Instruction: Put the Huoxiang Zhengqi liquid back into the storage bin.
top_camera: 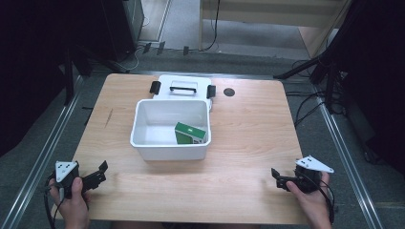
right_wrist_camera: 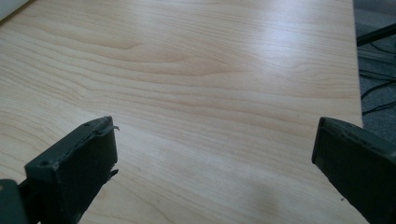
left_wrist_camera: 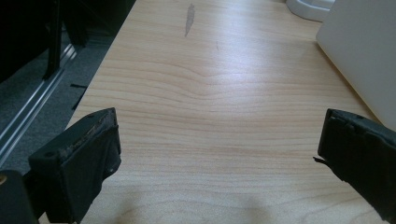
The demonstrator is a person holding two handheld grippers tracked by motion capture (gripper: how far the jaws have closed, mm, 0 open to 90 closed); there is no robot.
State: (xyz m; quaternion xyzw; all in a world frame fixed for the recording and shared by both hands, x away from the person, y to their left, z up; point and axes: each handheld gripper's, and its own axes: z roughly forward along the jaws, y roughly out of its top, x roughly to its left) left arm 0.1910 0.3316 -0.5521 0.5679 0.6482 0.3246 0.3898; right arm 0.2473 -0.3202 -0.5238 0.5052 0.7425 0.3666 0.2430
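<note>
A white open bin [top_camera: 143, 143] stands at the middle of the wooden table [top_camera: 248, 138], and a green box [top_camera: 190, 133] lies tilted inside it at the right. The bin's white lid [top_camera: 184, 87], with a black handle and black clips, lies flat just behind it. My left gripper [top_camera: 98, 175] rests at the table's front left corner, open, jaws wide apart over bare wood [left_wrist_camera: 219, 135]. At the front right edge my right gripper [top_camera: 279, 177] is open too, nothing between its jaws [right_wrist_camera: 215, 135]. The bin's side wall [left_wrist_camera: 369, 51] shows at the right of the left gripper view.
A small dark round hole [top_camera: 229, 92] sits in the tabletop at the back right of the lid. A dark streak [left_wrist_camera: 189, 18] marks the wood on the left. Metal rails [top_camera: 43, 152] flank the table, and cables [top_camera: 310, 107] lie on the floor at right.
</note>
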